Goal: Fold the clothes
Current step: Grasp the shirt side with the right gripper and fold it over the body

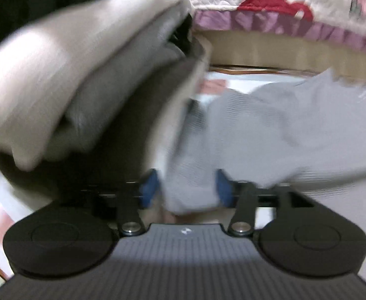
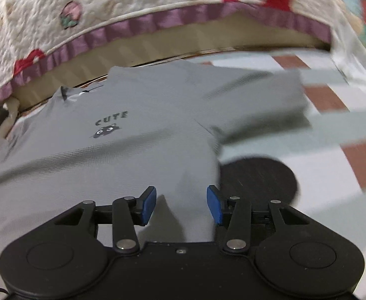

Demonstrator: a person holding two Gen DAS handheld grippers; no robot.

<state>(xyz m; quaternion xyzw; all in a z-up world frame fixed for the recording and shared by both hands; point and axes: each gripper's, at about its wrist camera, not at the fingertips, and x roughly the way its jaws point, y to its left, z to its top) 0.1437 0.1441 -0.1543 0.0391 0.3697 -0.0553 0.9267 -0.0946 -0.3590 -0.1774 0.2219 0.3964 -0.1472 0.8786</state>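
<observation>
While the grey shirt [image 2: 138, 135] lies face up on the checked bed [image 2: 333, 150], below the quilt [image 2: 133, 2], you have its hem between both pairs of pads, probably to lift a fold. Your right gripper [image 2: 181, 205] stands half open, fabric between the pads, unpinched. Your left gripper [image 1: 186, 187] looks likewise, though blurred, beside beige folded clothes [image 1: 70, 75].

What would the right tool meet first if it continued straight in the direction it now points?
Most likely the grey T-shirt: its fabric already lies between the open pads of the right tool and spreads ahead. Depth is unclear.
</observation>
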